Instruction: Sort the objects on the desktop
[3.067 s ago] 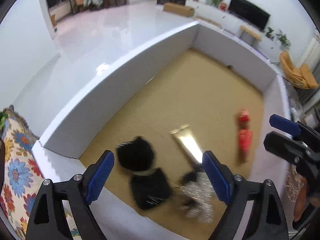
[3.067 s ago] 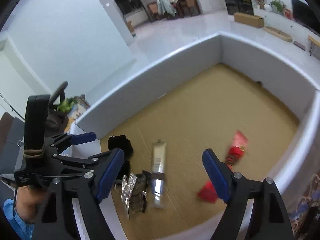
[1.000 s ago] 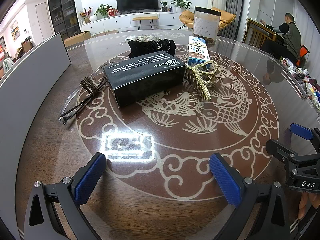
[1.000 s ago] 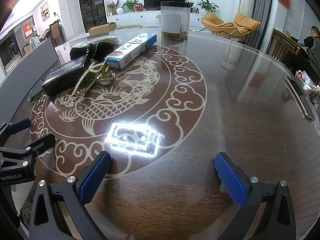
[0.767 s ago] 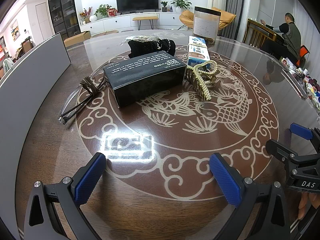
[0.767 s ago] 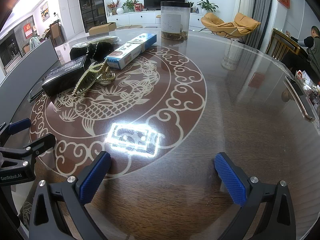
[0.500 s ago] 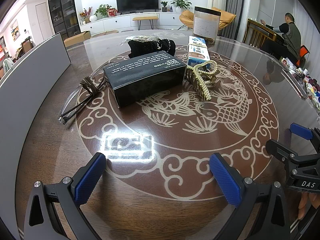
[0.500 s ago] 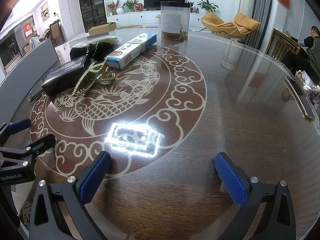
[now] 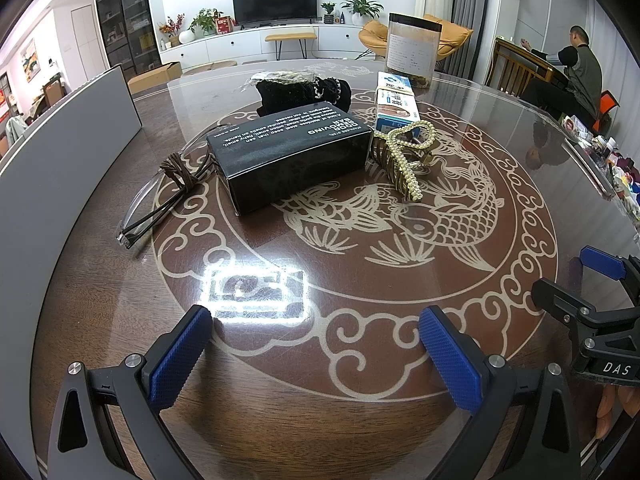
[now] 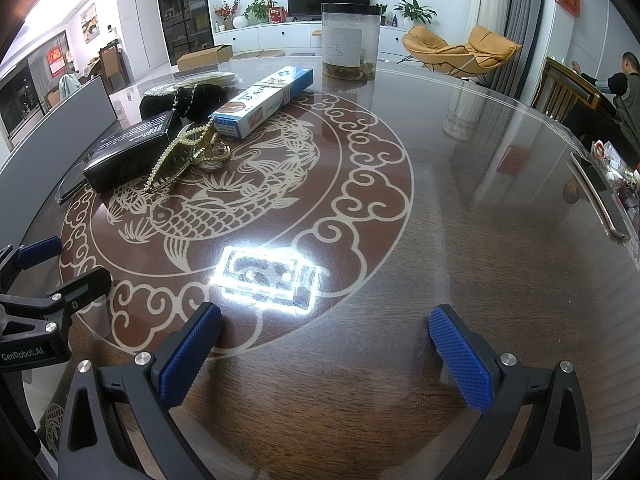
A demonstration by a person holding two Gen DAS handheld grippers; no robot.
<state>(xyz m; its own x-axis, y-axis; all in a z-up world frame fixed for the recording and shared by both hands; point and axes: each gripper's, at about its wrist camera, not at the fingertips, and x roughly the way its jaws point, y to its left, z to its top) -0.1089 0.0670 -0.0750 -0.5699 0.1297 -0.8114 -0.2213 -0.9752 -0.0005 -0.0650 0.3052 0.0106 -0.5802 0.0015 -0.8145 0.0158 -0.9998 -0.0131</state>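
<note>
Across the counter, the black box, gold hair claw, blue carton and glasses are lying clustered, awaiting sorting; left tongs and right tongs are hovering near, spread apart and empty, seemingly readying a first pick.

A clear jar is standing at the far edge of the glass-topped table, with a TV, orange chair and seated person sitting beyond that table.
</note>
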